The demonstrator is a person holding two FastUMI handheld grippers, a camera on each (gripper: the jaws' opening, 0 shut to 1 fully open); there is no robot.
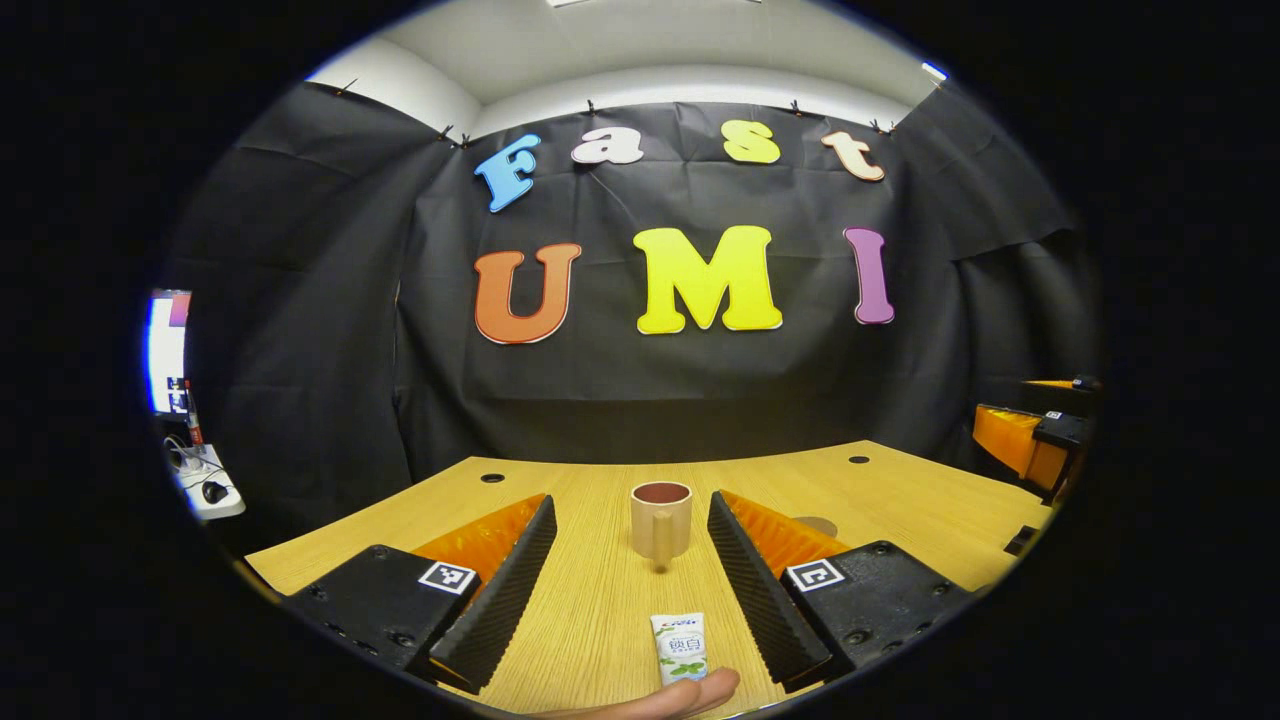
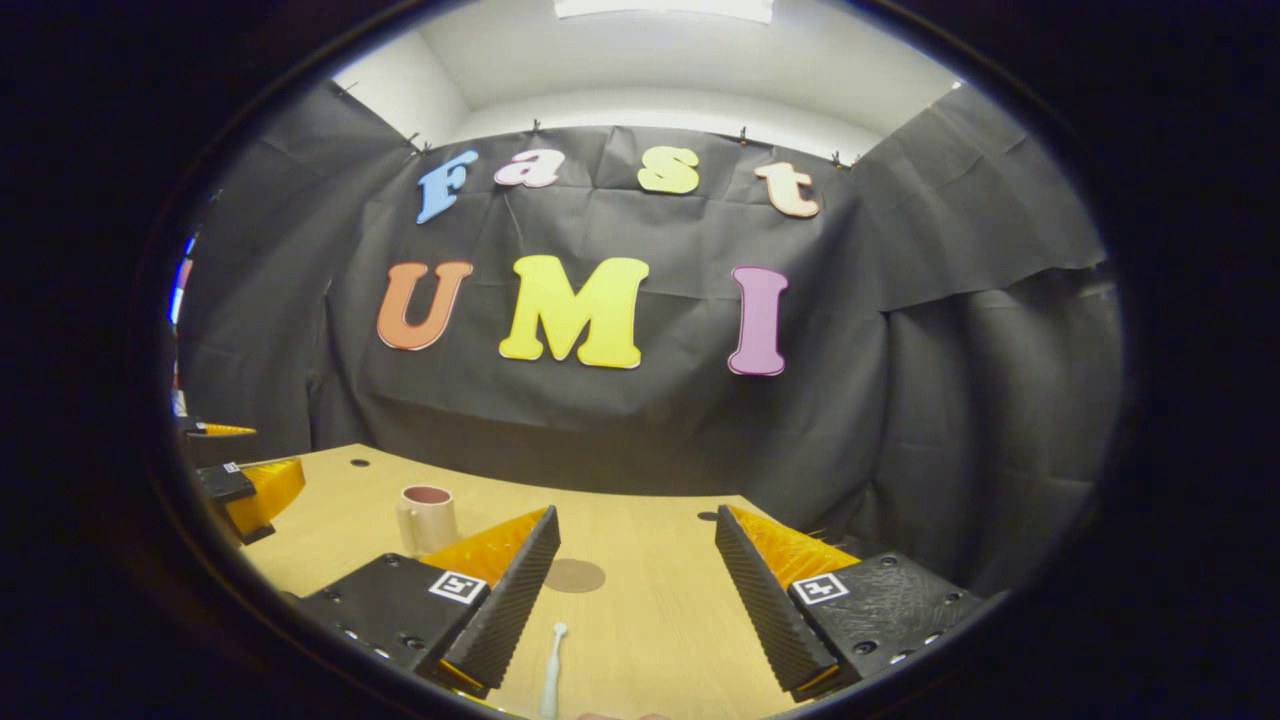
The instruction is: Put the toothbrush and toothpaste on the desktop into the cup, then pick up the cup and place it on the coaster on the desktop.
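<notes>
In the left gripper view a tan cup [image 1: 661, 518] with its handle facing me stands on the wooden desktop [image 1: 590, 600], just beyond my open left gripper [image 1: 632, 503]. A small white toothpaste tube [image 1: 679, 645] lies between its fingers, close to the camera, with a person's finger [image 1: 660, 700] at the tube's near end. The brown coaster [image 1: 820, 524] peeks out behind the right-hand finger. In the right gripper view my right gripper [image 2: 636, 515] is open above the desktop; a white toothbrush [image 2: 552, 670] lies between its fingers, the round coaster [image 2: 574, 575] just beyond, the cup [image 2: 428, 517] farther left.
The desktop has cable holes [image 1: 492, 477] [image 1: 858, 459] near its far edge, which meets the black cloth wall. A screen [image 1: 168, 350] and a power strip [image 1: 205, 485] sit off the table's left side. Each view shows the other gripper [image 1: 1030, 445] [image 2: 240, 490] at its rim.
</notes>
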